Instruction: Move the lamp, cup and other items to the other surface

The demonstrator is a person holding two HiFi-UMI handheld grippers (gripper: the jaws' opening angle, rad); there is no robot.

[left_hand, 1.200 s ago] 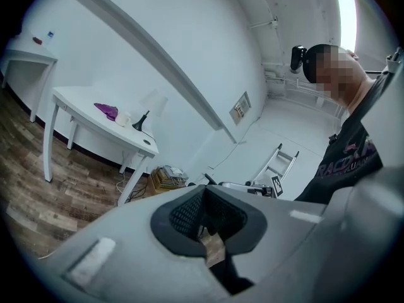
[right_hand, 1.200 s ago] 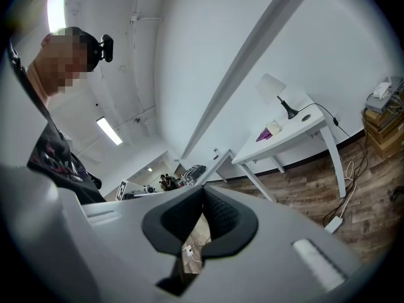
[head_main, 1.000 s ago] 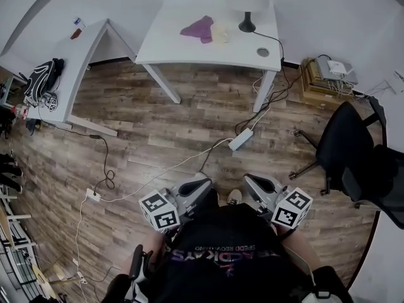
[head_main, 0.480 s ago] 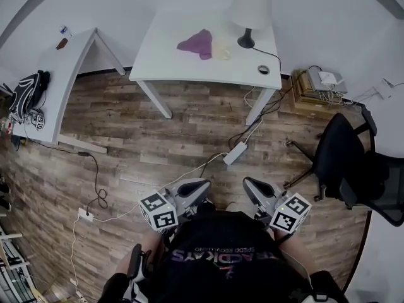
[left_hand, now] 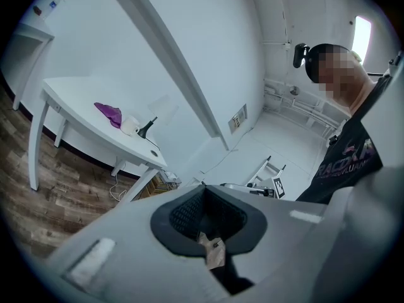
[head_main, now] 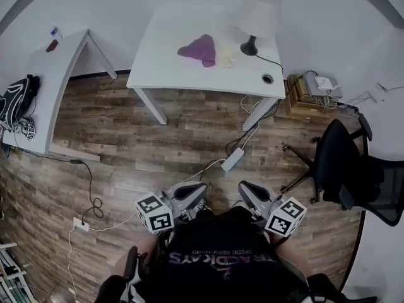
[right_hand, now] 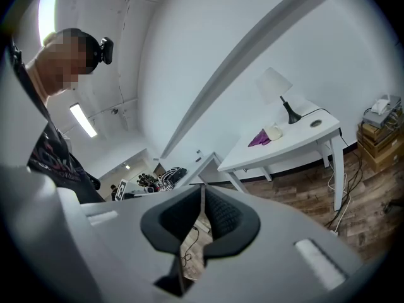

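Head view: the black shirt [head_main: 221, 264] reads "TRACKDAYS", upside down; the white table [head_main: 164, 62] bears the lamp [head_main: 255, 17] at its far right corner, the cup [head_main: 224, 57] just left of it, contents unclear, then a purple cloth [head_main: 199, 48]; well short of the table, the left gripper [head_main: 197, 189] is closed and empty; the right gripper [head_main: 246, 191], jaws just opening a sliver, holds nothing

A sparse office room.
White desk [head_main: 183, 68] and a second desk [head_main: 53, 87] on wood-plank floor [head_main: 158, 137], black swivel chair [head_main: 344, 163], power strip [head_main: 231, 160] with trailing cables [head_main: 189, 173], bare white walls [head_main: 126, 5].
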